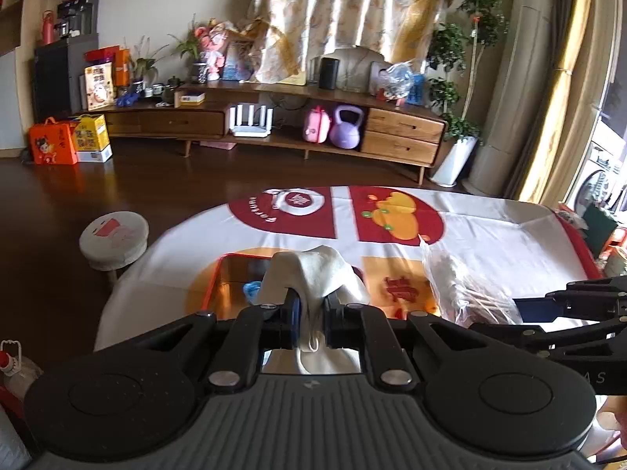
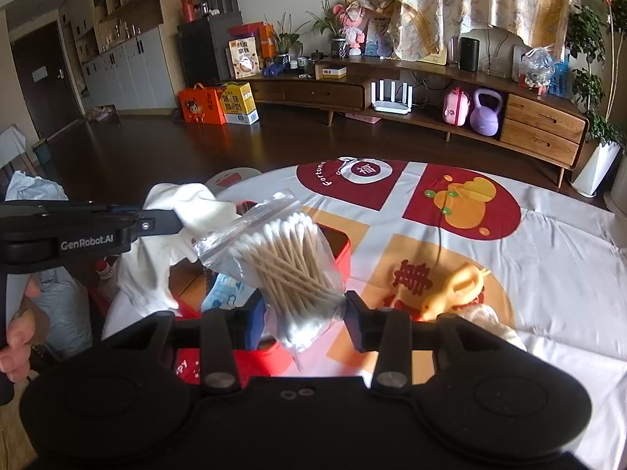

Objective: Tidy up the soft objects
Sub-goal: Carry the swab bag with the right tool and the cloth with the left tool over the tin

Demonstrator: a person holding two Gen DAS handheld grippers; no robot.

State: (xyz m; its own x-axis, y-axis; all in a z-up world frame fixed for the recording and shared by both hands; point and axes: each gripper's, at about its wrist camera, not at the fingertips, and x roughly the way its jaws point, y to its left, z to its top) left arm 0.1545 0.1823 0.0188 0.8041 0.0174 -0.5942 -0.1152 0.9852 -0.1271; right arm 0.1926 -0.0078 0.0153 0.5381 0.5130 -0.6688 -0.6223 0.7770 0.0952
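Daylight from the right window [image 1: 611, 117], warm dim room, fisheye-bent edges, slight blur.

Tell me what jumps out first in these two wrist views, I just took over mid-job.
The left gripper is clamped on a white cloth held over the open red box. The right gripper pinches a clear bag of cotton swabs just above the same box's right side. A yellow rubber chicken toy lies on the red-and-white tablecloth, right of the box.
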